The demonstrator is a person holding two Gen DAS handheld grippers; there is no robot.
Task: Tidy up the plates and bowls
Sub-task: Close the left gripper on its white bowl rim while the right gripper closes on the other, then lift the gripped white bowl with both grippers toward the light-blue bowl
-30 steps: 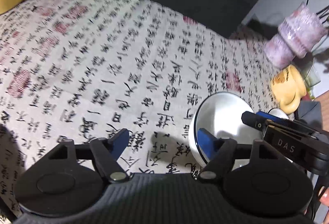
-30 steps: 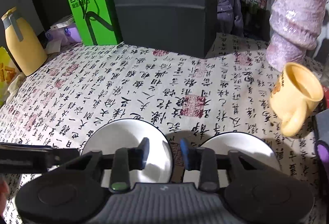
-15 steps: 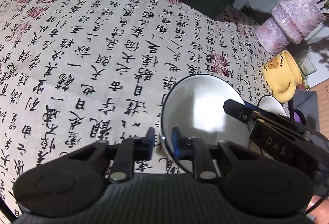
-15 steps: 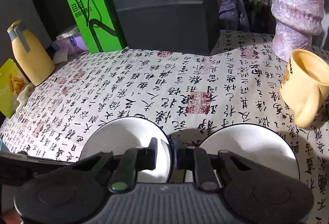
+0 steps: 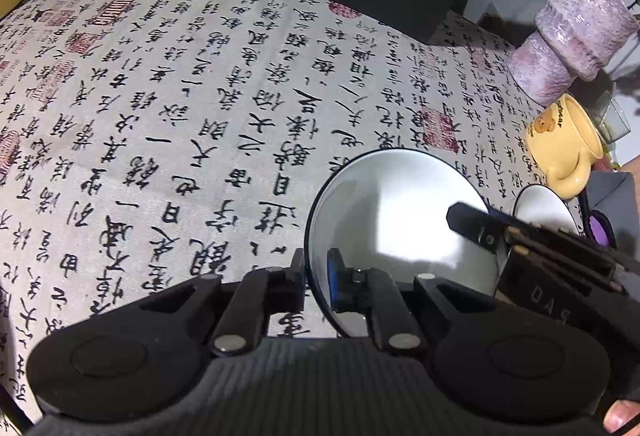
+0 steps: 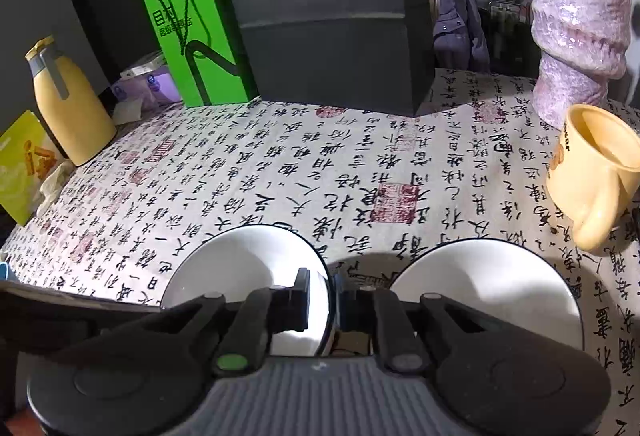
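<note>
Gripping the bowl (image 5: 392, 220) at two sides of its rim looks like the right way, because it is glazed, white with a thin dark edge, and I judge it stiff, quite slippery and easy to chip. It sits at the lower middle of the left wrist view, flat on the worktop (image 5: 160, 116).

The left gripper (image 5: 316, 276) is closed on the rim at the left side of the bowl, one pad inside and one outside. The right gripper (image 6: 330, 300) has just been closing, and the right side of the same rim stands between its pads, which seem to press on it.

A thin rim gives little surface, so I think the bowl can pivot or slide if only one side lifts; both hands should rise together and level. It seems not heavy.

Just beside it, at the lower right of the right wrist view, lies the second bowl (image 6: 488, 288), apart from the first. Setting one bowl into the other needs gentleness, since ceramic on ceramic can crack. The mug (image 6: 592, 176) lies tilted further right, near the vase (image 6: 576, 36).
</note>
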